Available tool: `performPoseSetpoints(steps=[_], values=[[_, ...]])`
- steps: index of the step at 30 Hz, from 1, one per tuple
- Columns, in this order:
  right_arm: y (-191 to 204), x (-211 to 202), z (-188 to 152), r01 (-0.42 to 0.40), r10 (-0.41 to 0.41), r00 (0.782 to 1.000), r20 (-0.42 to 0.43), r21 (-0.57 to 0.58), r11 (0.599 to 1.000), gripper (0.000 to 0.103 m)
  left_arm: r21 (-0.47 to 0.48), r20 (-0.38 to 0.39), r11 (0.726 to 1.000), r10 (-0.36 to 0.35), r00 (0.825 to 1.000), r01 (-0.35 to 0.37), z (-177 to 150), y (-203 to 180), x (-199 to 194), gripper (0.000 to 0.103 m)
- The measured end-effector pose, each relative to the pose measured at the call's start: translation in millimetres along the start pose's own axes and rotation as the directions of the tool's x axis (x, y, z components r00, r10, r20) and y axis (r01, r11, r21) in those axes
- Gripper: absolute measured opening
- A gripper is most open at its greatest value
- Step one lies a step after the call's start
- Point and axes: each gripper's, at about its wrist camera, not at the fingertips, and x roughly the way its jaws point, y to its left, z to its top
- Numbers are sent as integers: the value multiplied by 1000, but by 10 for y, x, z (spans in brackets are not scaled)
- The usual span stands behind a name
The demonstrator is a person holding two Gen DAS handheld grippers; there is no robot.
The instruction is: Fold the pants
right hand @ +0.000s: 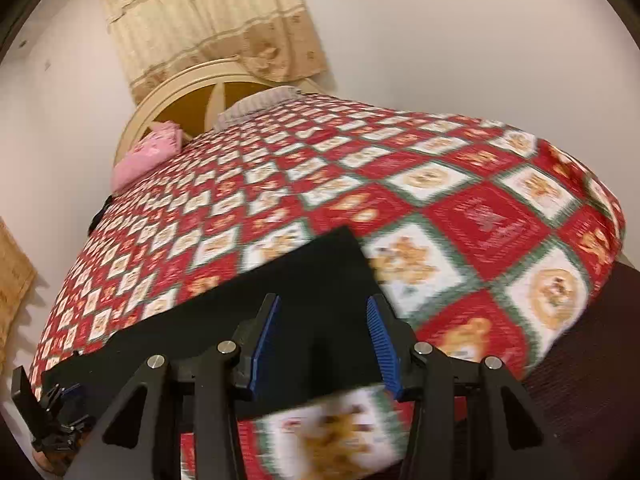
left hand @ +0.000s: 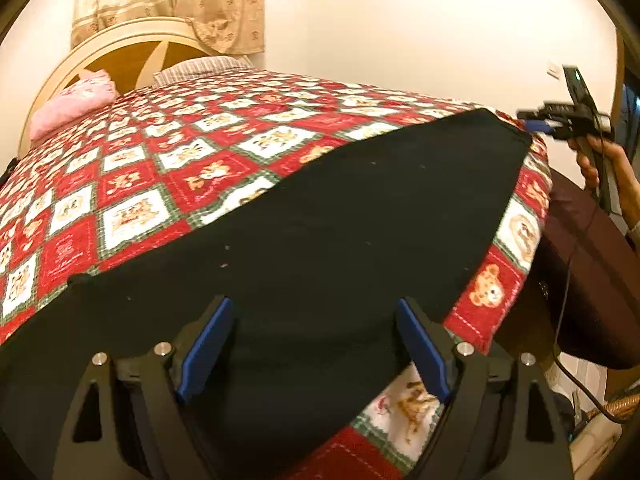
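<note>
Black pants (left hand: 320,220) lie flat in a long band along the near edge of a bed with a red and white teddy-bear quilt (left hand: 160,160). My left gripper (left hand: 314,312) is open, its blue pads over one end of the pants. My right gripper (right hand: 322,310) is open over the other end of the pants (right hand: 312,280). In the left wrist view the right gripper (left hand: 532,122) shows at the far corner of the pants, held in a hand. In the right wrist view the left gripper (right hand: 60,400) shows at the lower left.
A pink pillow (left hand: 76,100) and a striped pillow (left hand: 200,66) lie by the cream headboard (left hand: 120,36). A curtain (left hand: 168,0) hangs behind. The quilt (right hand: 440,184) drops off at the bed's edge onto a dark bed skirt (left hand: 580,260). A cable (left hand: 568,320) trails on the right.
</note>
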Motion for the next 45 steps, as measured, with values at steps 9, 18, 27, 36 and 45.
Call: performPoseSetpoints(steps=[9, 18, 27, 36, 45], values=[[-322, 261, -97, 32, -30, 999, -45, 25, 999, 47, -73, -10, 995, 73, 997, -74, -31, 316, -14, 86], [-364, 270, -150, -68, 69, 996, -48, 19, 997, 46, -88, -37, 992, 84, 996, -87, -55, 373, 44, 86], [-469, 310, -158, -169, 172, 985, -25, 107, 980, 25, -96, -40, 992, 76, 996, -79, -66, 405, 36, 88], [-316, 155, -145, -147, 142, 989, 42, 148, 978, 13, -115, -43, 990, 75, 996, -79, -70, 438, -3, 88], [664, -317, -37, -152, 167, 978, 128, -121, 981, 13, -158, -22, 986, 44, 999, -47, -91, 476, -106, 88]])
